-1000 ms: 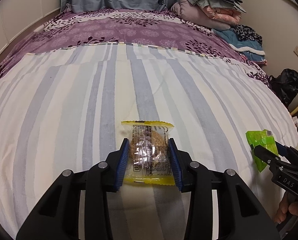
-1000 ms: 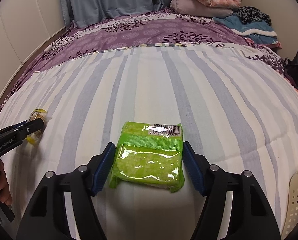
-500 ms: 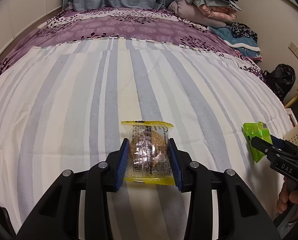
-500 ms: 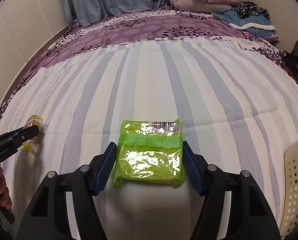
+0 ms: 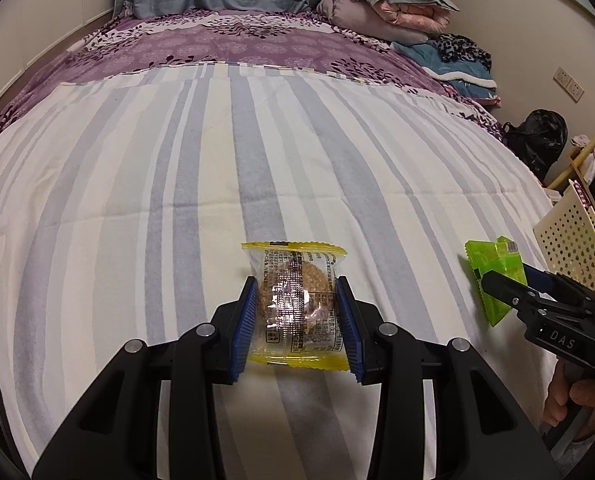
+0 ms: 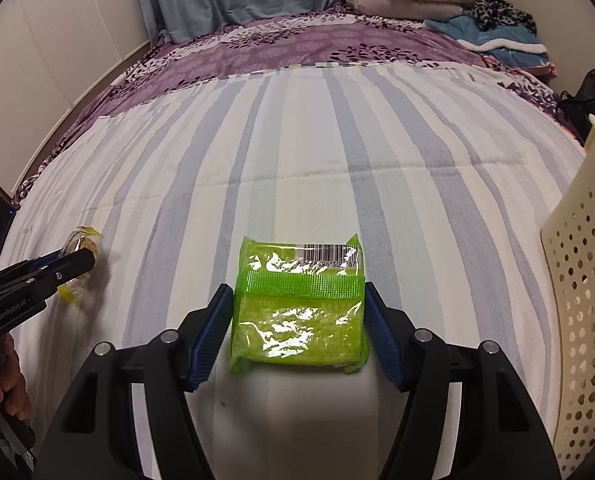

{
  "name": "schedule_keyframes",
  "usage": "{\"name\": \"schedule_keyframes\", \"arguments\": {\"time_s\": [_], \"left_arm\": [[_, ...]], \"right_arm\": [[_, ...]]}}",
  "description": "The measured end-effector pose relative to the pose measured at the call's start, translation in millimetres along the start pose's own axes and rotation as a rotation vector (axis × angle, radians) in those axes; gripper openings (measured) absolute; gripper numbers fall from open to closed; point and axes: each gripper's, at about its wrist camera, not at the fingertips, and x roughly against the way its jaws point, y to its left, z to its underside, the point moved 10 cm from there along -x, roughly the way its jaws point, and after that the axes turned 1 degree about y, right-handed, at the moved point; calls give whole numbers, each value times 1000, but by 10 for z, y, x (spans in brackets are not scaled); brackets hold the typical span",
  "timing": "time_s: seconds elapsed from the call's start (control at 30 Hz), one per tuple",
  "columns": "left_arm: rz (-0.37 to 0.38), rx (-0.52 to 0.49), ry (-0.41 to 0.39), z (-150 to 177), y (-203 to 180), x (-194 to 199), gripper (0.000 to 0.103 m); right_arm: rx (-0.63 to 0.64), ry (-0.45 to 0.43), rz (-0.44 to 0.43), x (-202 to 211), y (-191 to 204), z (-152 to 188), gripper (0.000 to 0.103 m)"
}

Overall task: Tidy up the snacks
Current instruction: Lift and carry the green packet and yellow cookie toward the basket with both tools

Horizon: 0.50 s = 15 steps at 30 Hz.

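Note:
My left gripper [image 5: 296,322] is shut on a yellow-edged clear cookie packet [image 5: 295,300], held above the striped bed cover. My right gripper [image 6: 298,330] is shut on a bright green snack packet [image 6: 297,308] with a barcode at its top. In the left wrist view the right gripper [image 5: 482,280] and its green packet [image 5: 493,268] show at the right, held by a hand [image 5: 569,400]. In the right wrist view the left gripper [image 6: 85,258] with the cookie packet [image 6: 79,242] shows at the left edge.
A cream perforated basket [image 6: 585,280] stands at the right edge of the bed, also seen as the basket [image 5: 569,240] in the left wrist view. Folded bedding [image 5: 393,4] is piled at the far end. A black bag [image 5: 537,140] lies beyond the bed's right side.
Both grippers have carried their packets to the right across the bed. The basket has come into view at the right and stands closer.

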Motion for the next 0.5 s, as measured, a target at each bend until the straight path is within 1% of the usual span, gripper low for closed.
{"name": "schedule_keyframes", "arguments": {"time_s": [0.2, 0.5], "left_arm": [[21, -34, 7, 175, -204, 85, 39], [44, -54, 17, 377, -414, 170, 39]], "right_arm": [[-4, -2, -1, 147, -66, 152, 65], [-1, -3, -3, 283, -98, 342, 65]]}}
